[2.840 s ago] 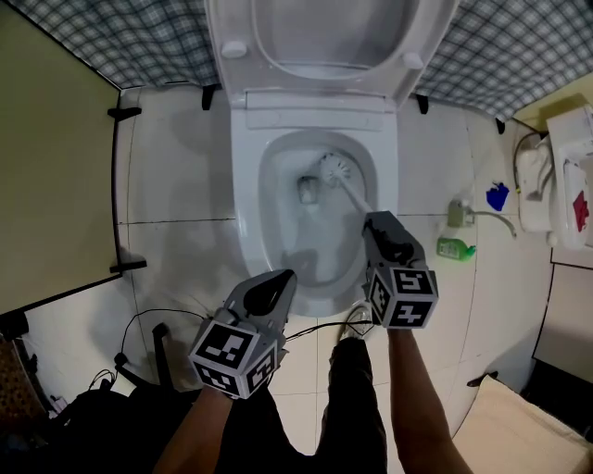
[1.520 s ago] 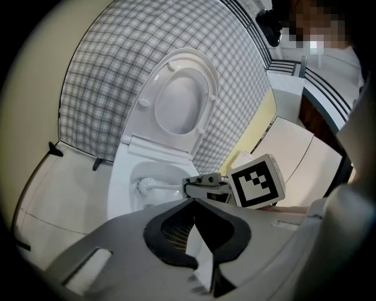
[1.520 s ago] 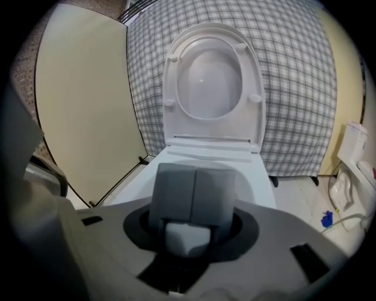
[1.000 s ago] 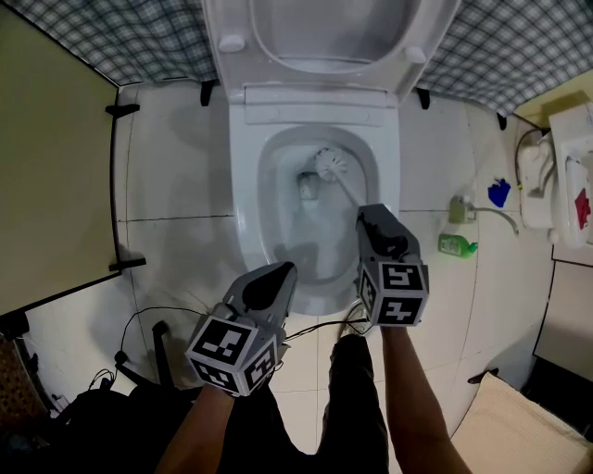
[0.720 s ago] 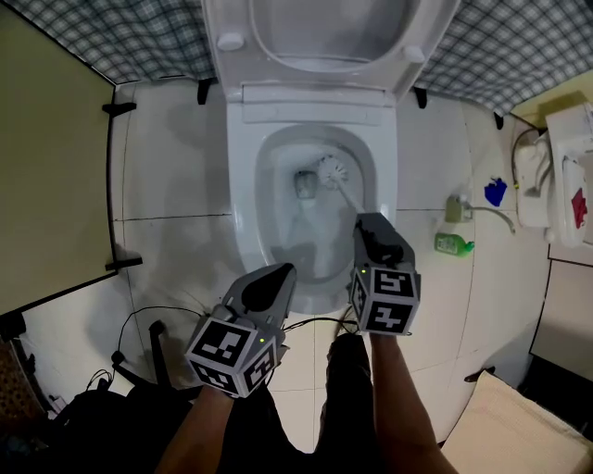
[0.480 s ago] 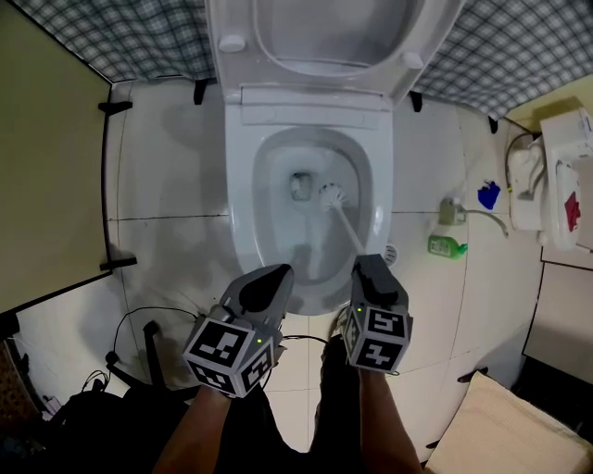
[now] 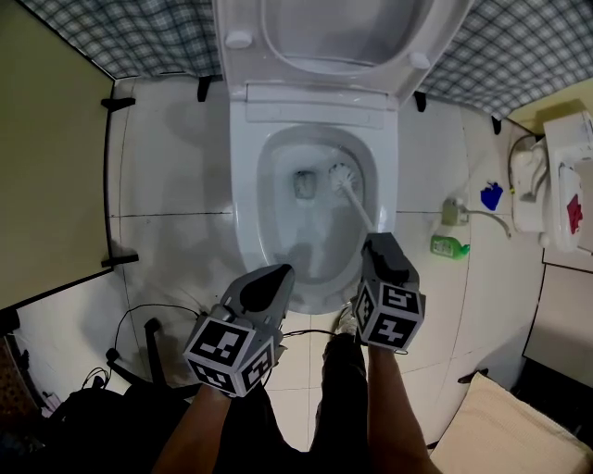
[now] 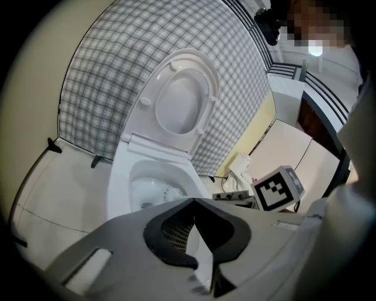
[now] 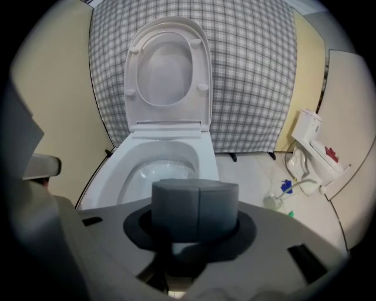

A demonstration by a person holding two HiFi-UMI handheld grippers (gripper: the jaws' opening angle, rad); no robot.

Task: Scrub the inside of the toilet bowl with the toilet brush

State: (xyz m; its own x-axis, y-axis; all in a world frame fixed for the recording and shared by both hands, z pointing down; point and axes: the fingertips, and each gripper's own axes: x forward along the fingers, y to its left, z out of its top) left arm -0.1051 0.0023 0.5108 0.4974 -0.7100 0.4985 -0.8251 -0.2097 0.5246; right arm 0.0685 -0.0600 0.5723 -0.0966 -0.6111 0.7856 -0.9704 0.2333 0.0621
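The white toilet bowl [image 7: 243,185] stands open, its lid [image 7: 343,28] raised against the plaid wall. The toilet brush's white head [image 7: 342,175] rests inside the bowl, just right of the drain hole. Its thin handle slants back to my right gripper [image 7: 378,241], which is shut on it above the bowl's front right rim. In the right gripper view the closed jaws [image 9: 197,203] hide the brush. My left gripper [image 7: 278,274] hovers by the bowl's front edge, shut with nothing in it [image 8: 192,203].
A green bottle [image 7: 449,246] and a blue item [image 7: 491,195] sit on the tiled floor right of the toilet, beside a white fixture [image 7: 556,176]. A beige partition [image 7: 46,167] closes the left side. Black cables [image 7: 157,324] lie at lower left.
The right gripper drew back toward me, pulling the brush head nearer in the bowl, then pushed forward again, so the head is back beside the drain. The left gripper has stayed still.
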